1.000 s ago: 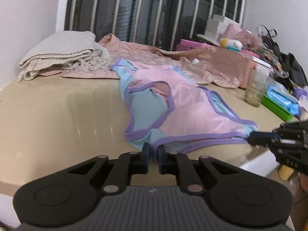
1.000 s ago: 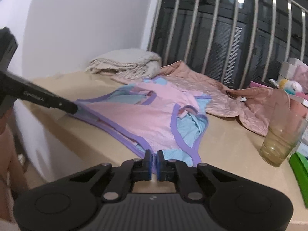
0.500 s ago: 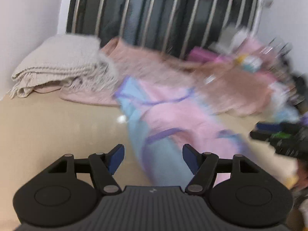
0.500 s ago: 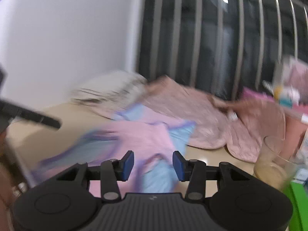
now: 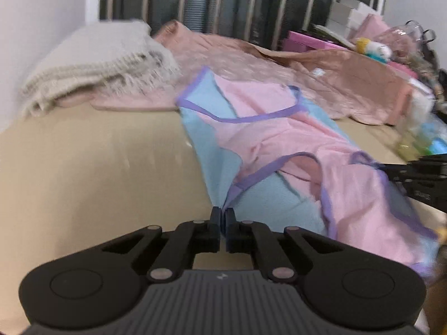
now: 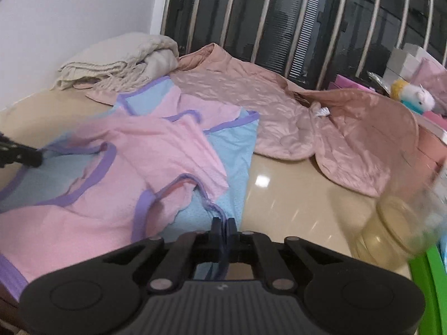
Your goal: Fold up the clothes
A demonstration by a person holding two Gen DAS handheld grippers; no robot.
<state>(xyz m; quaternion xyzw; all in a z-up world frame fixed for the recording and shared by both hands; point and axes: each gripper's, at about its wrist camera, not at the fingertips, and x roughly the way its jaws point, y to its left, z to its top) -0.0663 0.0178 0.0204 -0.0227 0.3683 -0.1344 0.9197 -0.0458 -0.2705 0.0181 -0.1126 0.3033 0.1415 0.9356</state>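
Observation:
A pink and light-blue garment with purple trim [image 5: 268, 145] lies spread on the beige table [image 5: 83, 167]; it also shows in the right wrist view [image 6: 156, 150]. My left gripper [image 5: 223, 217] is shut on the garment's near-left edge. My right gripper [image 6: 223, 227] is shut on the garment's blue near-right edge. The right gripper also shows at the right edge of the left wrist view [image 5: 391, 171], and the left gripper at the left edge of the right wrist view [image 6: 39, 156].
A folded beige blanket [image 5: 95, 64] lies at the back left. A crumpled pink quilted jacket [image 6: 307, 117] lies behind the garment. A glass [image 6: 405, 223], a green box [image 6: 435, 284], boxes and a plush toy [image 6: 413, 97] stand at the right.
Both grippers opened half a second ago, moved forward along the garment, and are now shut on new points of its edges. The garment has been pulled and shifted.

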